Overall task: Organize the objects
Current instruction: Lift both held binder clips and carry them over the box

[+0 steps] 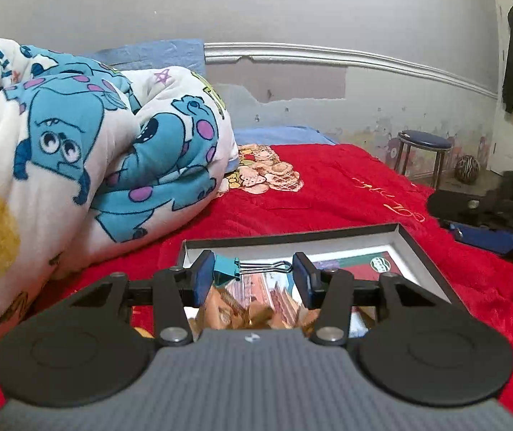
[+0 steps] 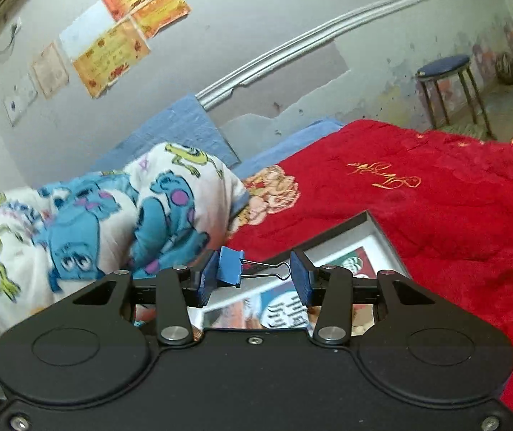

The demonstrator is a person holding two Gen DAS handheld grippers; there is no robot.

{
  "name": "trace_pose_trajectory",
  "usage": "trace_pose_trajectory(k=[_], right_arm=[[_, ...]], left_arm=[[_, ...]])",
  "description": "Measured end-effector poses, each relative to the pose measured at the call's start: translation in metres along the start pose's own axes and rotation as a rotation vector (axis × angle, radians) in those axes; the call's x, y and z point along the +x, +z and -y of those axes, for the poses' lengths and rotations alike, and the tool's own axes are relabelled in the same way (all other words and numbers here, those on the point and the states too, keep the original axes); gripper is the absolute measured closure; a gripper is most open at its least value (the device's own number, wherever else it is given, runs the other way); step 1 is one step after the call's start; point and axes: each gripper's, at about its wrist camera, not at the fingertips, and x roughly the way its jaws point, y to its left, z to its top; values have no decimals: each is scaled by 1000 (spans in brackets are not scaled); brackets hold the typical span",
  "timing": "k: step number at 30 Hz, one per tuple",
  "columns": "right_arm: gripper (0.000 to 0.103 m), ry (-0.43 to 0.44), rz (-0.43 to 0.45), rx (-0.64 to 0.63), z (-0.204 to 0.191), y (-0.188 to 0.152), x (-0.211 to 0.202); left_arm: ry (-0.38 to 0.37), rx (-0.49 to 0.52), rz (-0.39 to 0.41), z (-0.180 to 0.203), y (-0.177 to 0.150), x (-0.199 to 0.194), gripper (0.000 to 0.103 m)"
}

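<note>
My left gripper (image 1: 254, 273) is shut on a teal binder clip (image 1: 224, 270). The clip lies crosswise, its body against the left pad and its wire handles reaching the right pad. It hangs above a shallow black-rimmed box (image 1: 422, 251) with a white inside that lies on the red blanket (image 1: 346, 194) and holds picture cards and gold-wrapped bits. My right gripper (image 2: 254, 274) is shut on a blue binder clip (image 2: 230, 266) held the same way, above the near left part of the same box (image 2: 387, 239).
A bunched cartoon-print quilt (image 1: 77, 151) fills the bed's left side, close to the box. A dark device with a blue part (image 1: 482, 226) sits at the right edge of the bed. A blue-topped stool (image 1: 424, 143) stands by the wall beyond the bed.
</note>
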Motion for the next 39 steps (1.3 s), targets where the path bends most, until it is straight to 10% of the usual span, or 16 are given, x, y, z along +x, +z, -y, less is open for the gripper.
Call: trace_pose_trajectory(k=[28,39], right_arm=[[60,-36,-36,-112,-21,26,129],[60,-119,-216,4,19,2,177]], left_arm=[[-29,19,-112,-5,11,117,51],[-87,9,-196,-4,-13,139,51]])
